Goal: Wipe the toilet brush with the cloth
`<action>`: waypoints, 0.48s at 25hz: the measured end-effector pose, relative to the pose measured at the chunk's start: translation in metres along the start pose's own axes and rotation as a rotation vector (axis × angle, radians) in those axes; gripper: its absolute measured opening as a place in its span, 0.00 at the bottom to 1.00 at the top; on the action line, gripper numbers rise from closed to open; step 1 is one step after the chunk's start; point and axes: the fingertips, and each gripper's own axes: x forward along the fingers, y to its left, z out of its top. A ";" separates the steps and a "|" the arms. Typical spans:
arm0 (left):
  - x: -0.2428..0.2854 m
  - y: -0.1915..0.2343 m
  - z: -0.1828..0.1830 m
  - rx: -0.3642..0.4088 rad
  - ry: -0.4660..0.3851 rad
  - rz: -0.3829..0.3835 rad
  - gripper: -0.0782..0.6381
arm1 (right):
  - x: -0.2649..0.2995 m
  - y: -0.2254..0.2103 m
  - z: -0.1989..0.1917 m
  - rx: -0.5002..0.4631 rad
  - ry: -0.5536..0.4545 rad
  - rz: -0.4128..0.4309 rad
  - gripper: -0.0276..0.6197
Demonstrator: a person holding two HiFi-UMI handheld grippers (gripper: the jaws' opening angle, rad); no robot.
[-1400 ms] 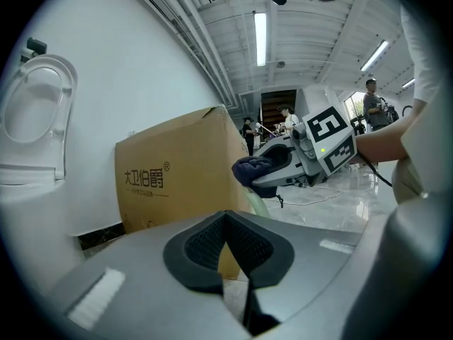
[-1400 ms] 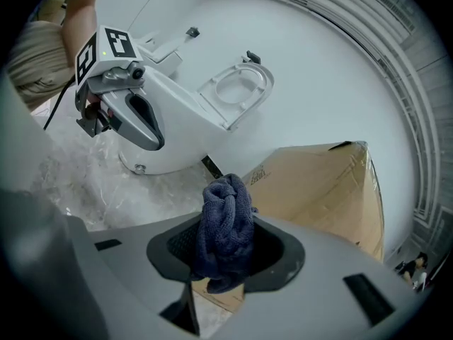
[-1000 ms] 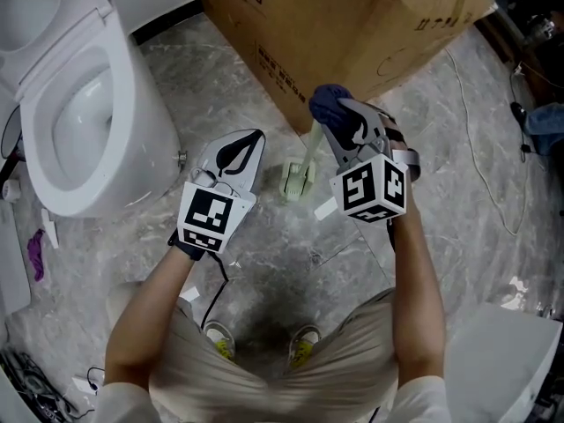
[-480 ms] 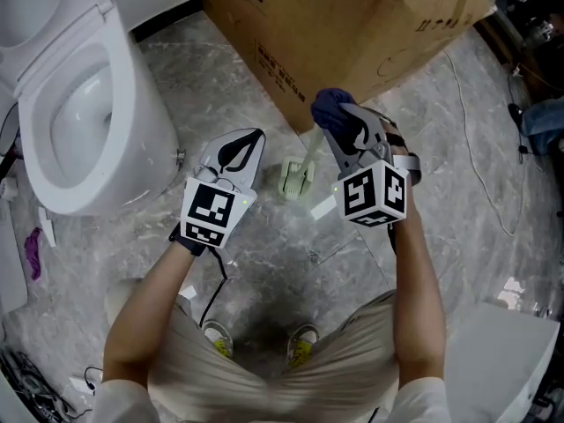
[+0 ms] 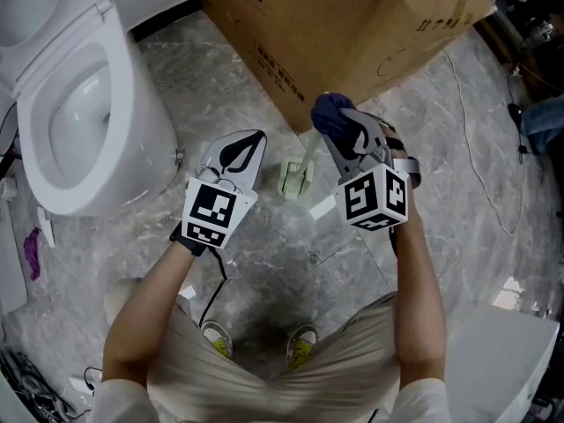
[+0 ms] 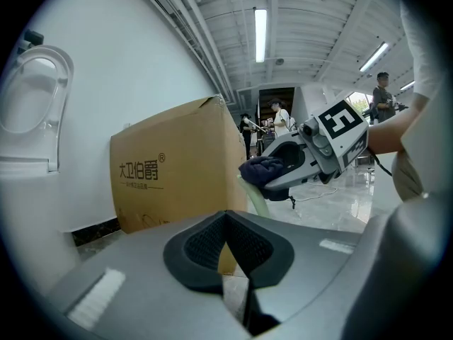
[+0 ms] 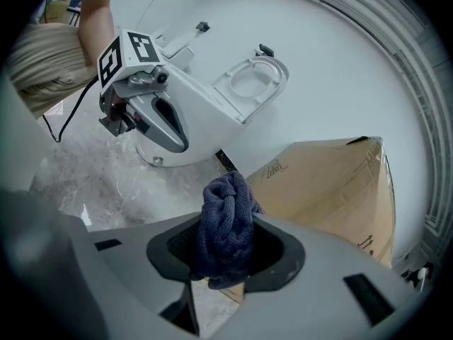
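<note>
A pale green toilet brush [image 5: 298, 180] stands with its head on the marble floor between my two grippers, its handle [image 5: 311, 148] rising toward the right one. My right gripper [image 5: 335, 120] is shut on a dark blue cloth [image 5: 329, 110], which sits at the top of the handle. In the right gripper view the cloth [image 7: 225, 222] bulges up between the jaws of the right gripper [image 7: 225, 241]. My left gripper [image 5: 252, 140] hangs left of the brush, shut and holding nothing. From the left gripper view I see its pads [image 6: 209, 245] together, with the cloth [image 6: 263, 168] and handle [image 6: 256, 198] beyond.
A white toilet [image 5: 79, 104] with its lid up stands at the left. A big cardboard box [image 5: 335, 33] fills the far side. A cable [image 5: 476, 148] trails over the floor at the right. A white object [image 5: 493, 359] sits at the lower right.
My right gripper with the cloth has slid slightly down and toward me along the brush handle. The left gripper has hardly moved.
</note>
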 end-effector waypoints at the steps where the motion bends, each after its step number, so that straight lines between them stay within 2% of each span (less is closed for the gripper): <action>1: 0.000 0.000 0.000 0.002 0.001 -0.002 0.11 | 0.000 0.003 -0.001 -0.004 0.005 0.013 0.26; 8: 0.001 -0.003 0.000 0.009 0.005 -0.007 0.11 | 0.011 0.042 -0.015 -0.080 0.080 0.152 0.26; 12: 0.000 -0.001 0.000 0.008 0.005 -0.005 0.11 | 0.013 0.051 -0.018 -0.085 0.094 0.186 0.26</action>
